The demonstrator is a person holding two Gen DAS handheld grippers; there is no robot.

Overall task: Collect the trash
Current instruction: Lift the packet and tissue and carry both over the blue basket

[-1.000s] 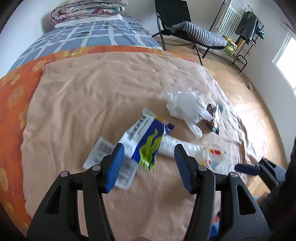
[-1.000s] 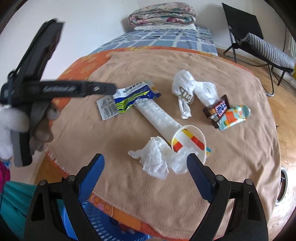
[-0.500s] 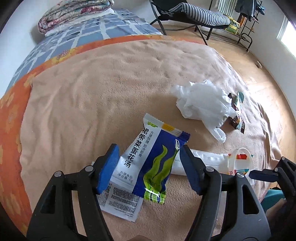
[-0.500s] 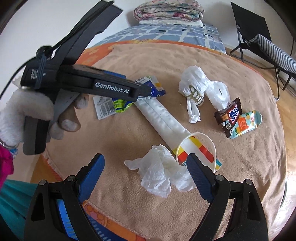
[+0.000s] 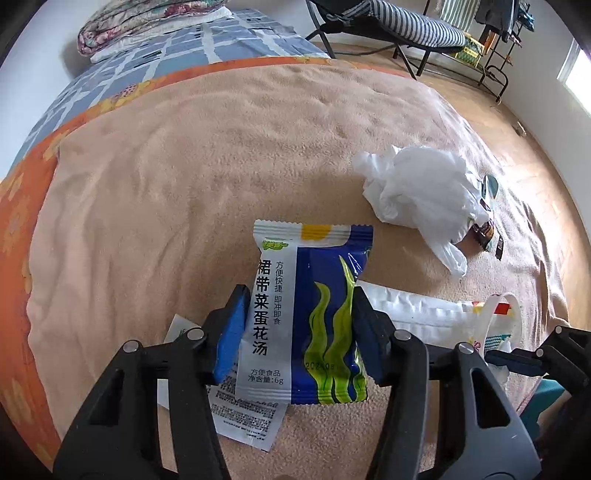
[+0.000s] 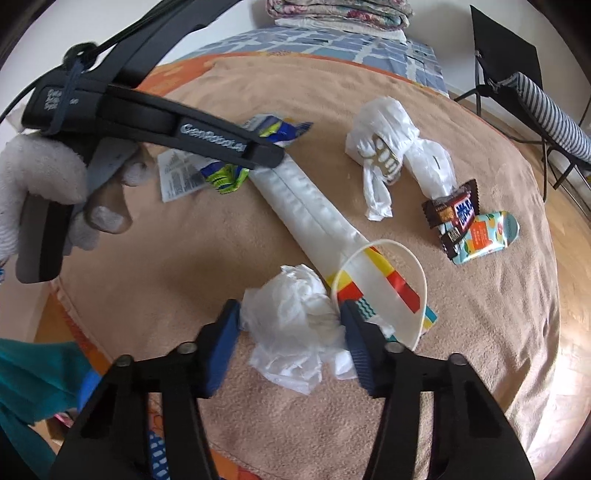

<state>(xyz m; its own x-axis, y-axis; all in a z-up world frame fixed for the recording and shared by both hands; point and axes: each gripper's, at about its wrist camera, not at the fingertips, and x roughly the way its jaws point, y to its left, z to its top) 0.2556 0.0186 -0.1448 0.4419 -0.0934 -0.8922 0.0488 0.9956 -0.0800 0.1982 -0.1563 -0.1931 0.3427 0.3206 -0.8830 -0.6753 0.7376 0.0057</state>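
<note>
Trash lies on a tan blanket (image 5: 184, 177) over a bed. My left gripper (image 5: 299, 325) is open, its blue pads on either side of a blue and white soup packet (image 5: 306, 314) that lies on a white printed wrapper (image 5: 243, 417). My right gripper (image 6: 290, 338) is open around a crumpled white tissue (image 6: 295, 321); whether the pads touch it I cannot tell. A long white bag with a coloured handle end (image 6: 321, 225) lies between the two. A crumpled white plastic bag (image 6: 388, 155), a chocolate bar wrapper (image 6: 452, 214) and an orange snack pack (image 6: 484, 236) lie to the right.
Folded quilts (image 5: 147, 22) sit at the head of the bed. A black folding chair with a striped cushion (image 5: 399, 26) and a clothes rack (image 5: 506, 33) stand on the wooden floor at the right. A blue basket (image 6: 159, 454) shows below the bed's near edge.
Both grippers have moved forward and down. The left one now straddles the soup packet, the right one straddles the tissue. Both jaws have narrowed.
</note>
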